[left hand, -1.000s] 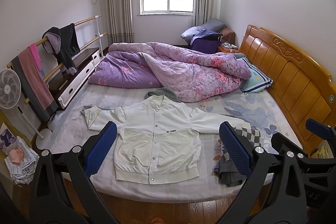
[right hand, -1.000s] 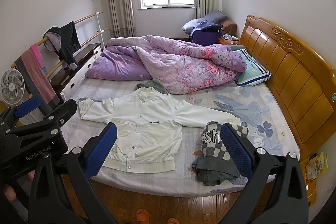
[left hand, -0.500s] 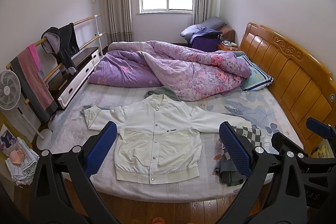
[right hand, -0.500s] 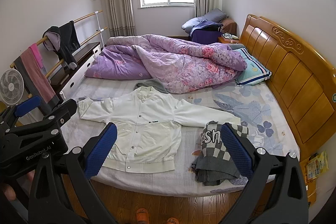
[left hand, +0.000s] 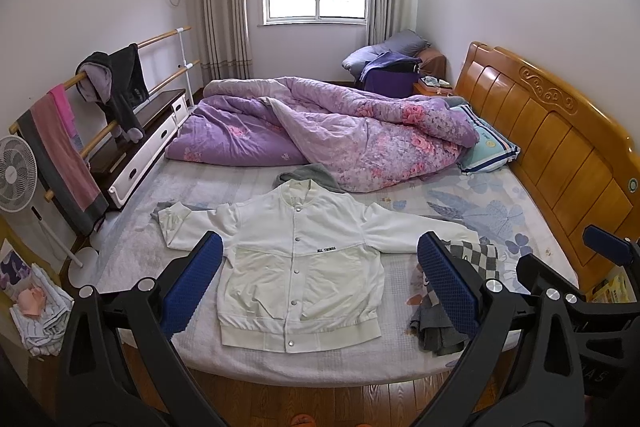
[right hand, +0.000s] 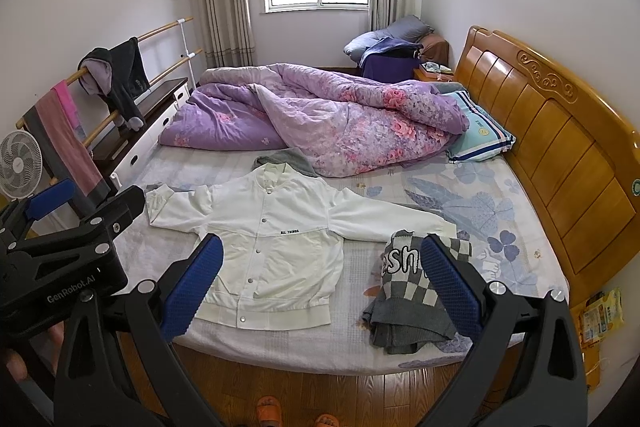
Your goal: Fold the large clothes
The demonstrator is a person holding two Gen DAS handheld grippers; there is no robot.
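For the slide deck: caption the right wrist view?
Open right gripper above white jacket spread flat on bed.

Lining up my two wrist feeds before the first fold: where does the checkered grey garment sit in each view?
Left wrist: checkered grey garment lies lower right, partly hidden behind that gripper's right finger.
Right wrist: checkered grey garment lies lower right of centre, mostly in view, near the mattress's front edge.
Shared landmark: the white jacket, whose sleeve cuff ends at the garment in both views.

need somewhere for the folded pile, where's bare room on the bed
Bare sheet lies between the white snap-button jacket, the blue striped pillow and the wooden headboard, and left of the jacket below the purple floral quilt. It is crowded near the grey checkered garment.
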